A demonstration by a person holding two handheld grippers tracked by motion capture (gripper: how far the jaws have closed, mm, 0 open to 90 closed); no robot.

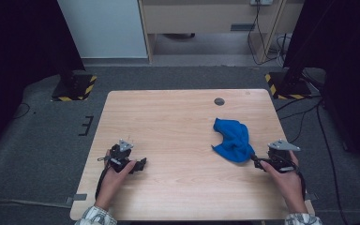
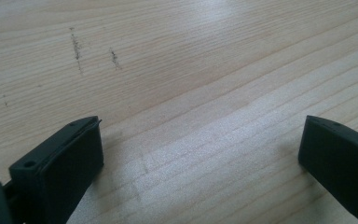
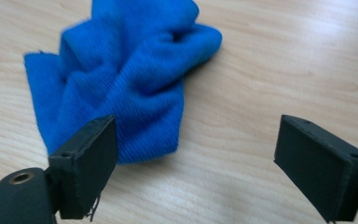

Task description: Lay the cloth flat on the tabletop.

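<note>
Right gripper: mine, held in my right hand at the near right of the table — jaws spread wide, nothing pinched between them, bare wood in the gap.
Right jaws and the cloth: in the right gripper view the left jaw stands in front of the near edge of the blue cloth; whether it touches the fabric I cannot tell. The right jaw is well clear of it, over plain tabletop.
Blue cloth: crumpled and bunched in folds, lying on the right half of the table just to the far left of my right gripper. One flat corner spreads out to the left in the right gripper view, and a thicker rolled fold rises at the far side.
Left gripper: in my left hand at the near left of the table — released, jaws wide apart over bare wood, holding nothing, well apart from the cloth.
Table: light wood, with a small dark round spot near the far edge, beyond the cloth.
Marks: a few faint dark scuffs on the wood ahead of my left jaws.
</note>
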